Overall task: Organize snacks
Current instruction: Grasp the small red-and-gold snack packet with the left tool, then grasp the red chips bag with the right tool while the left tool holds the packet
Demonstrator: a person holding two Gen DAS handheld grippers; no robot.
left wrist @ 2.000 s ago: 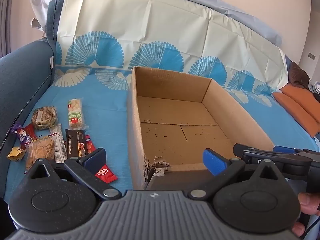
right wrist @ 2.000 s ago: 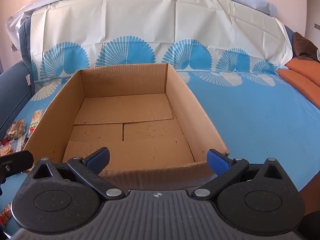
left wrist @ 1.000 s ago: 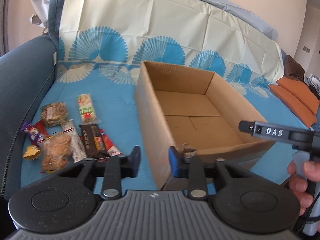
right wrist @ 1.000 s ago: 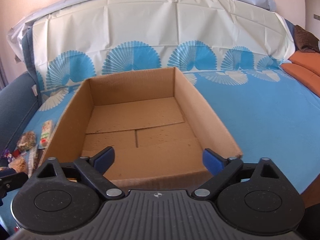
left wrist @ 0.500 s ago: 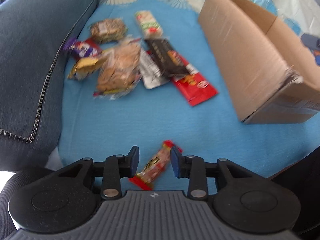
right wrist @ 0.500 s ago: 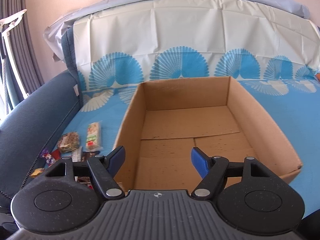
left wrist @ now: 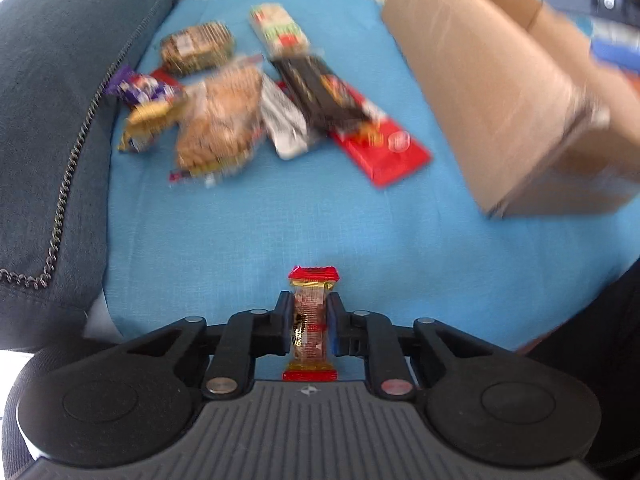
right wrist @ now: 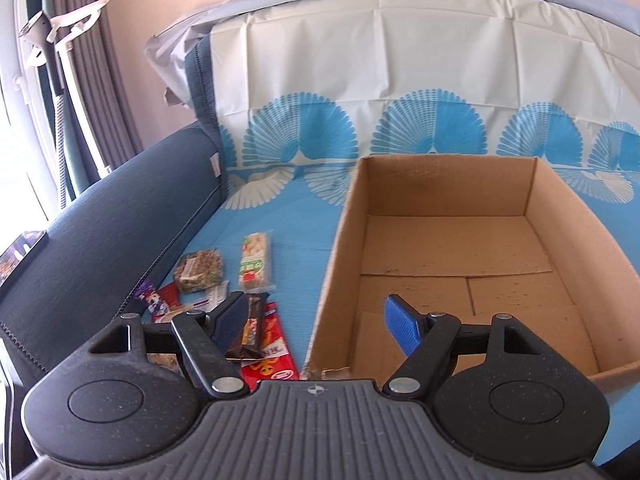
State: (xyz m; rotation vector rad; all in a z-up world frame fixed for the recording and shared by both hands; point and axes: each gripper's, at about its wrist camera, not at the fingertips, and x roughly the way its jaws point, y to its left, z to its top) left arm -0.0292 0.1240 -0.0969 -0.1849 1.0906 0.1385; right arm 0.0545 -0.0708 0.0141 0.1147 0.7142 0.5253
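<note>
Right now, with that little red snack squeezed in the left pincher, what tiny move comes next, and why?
Probably lift it and carry it toward the cardboard box. The left gripper is closing its jaws on the small red-ended snack bar, which sits between the pads, while the box looks empty in the right wrist view and the other snacks lie on the blue cover.

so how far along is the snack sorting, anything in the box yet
Nothing is done yet: the cardboard box shows only bare flaps inside. In hand: the left tongs are closing on a small red-ended snack bar between their pads. Left: the pile on the blue cover, including the long red packet and the green-labelled bar. The right tongs are open and hold nothing.
</note>
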